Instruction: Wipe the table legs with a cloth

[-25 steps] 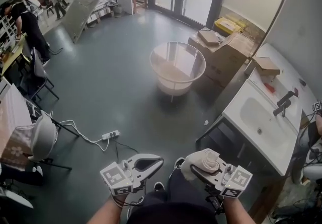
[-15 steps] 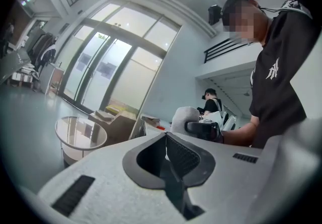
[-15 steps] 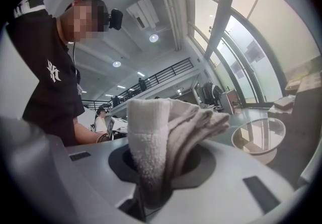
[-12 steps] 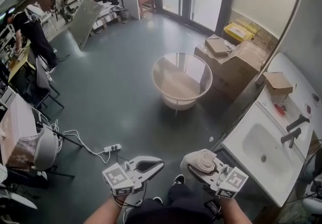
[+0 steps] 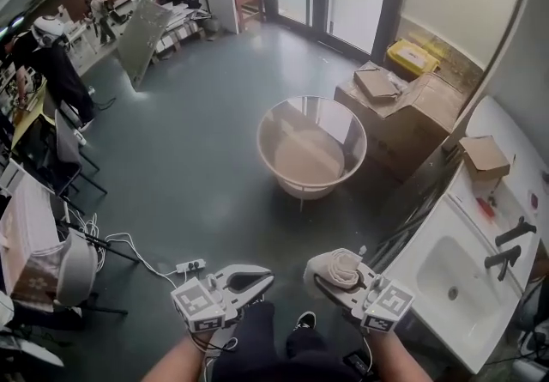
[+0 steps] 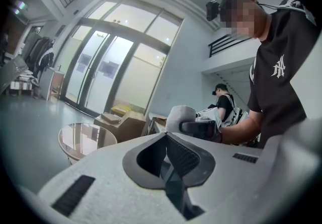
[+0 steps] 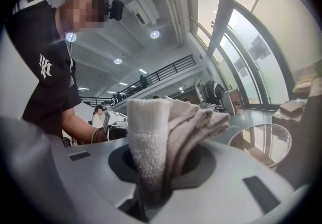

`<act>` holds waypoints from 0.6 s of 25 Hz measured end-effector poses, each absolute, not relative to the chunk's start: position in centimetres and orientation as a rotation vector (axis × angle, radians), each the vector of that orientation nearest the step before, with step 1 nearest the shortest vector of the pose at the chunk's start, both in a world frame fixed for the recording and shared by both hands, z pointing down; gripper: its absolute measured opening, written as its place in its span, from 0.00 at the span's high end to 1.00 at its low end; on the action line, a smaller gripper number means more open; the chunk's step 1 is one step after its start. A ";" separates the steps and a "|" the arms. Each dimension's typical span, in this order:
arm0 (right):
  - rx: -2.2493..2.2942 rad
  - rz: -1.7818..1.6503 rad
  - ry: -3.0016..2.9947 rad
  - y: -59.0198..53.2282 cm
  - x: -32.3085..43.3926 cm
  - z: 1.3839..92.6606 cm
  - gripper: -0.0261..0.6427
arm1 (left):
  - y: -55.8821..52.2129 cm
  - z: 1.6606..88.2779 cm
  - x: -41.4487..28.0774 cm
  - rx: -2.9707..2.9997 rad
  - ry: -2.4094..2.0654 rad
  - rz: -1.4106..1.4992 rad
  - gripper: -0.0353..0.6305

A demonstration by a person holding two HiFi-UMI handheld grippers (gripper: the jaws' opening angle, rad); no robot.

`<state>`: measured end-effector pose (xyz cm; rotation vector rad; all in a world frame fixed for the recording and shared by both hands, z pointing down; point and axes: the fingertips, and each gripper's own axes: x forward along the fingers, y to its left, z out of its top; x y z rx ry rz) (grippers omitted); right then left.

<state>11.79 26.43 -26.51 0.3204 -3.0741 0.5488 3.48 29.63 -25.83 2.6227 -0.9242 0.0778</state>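
Note:
A round glass-topped table (image 5: pixel 268 151) with a pale lower shelf stands on the grey floor in the middle of the head view, and one thin leg (image 5: pixel 300 203) shows below it. My right gripper (image 5: pixel 329 279) is held low and near the body, shut on a folded white cloth (image 5: pixel 337 266). The cloth (image 7: pixel 160 132) fills the jaws in the right gripper view, with the table (image 7: pixel 261 142) far off to the right. My left gripper (image 5: pixel 250 275) hangs beside it, shut and empty. In the left gripper view the jaws (image 6: pixel 169 160) meet; the table (image 6: pixel 83 140) lies ahead.
Cardboard boxes (image 5: pixel 403 106) and a yellow crate (image 5: pixel 413 56) sit right of the table. A white sink counter (image 5: pixel 463 286) runs along the right. A power strip with cables (image 5: pixel 190 266) and chairs (image 5: pixel 69 256) lie to the left. People stand at the far left.
The table sits lower and nearer in the head view, and the sink counter has slid to the right. Both grippers keep the same pose, the cloth still held.

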 end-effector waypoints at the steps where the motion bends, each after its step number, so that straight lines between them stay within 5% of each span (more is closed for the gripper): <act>1: 0.331 0.554 -3.066 25.4 11.2 -26.0 0.82 | 28.4 -25.4 2.8 2.622 -0.923 0.088 0.94; 15: 0.589 0.597 -2.934 9.3 -1.9 -14.8 0.82 | 11.2 -15.2 -9.7 2.645 -0.734 0.046 0.94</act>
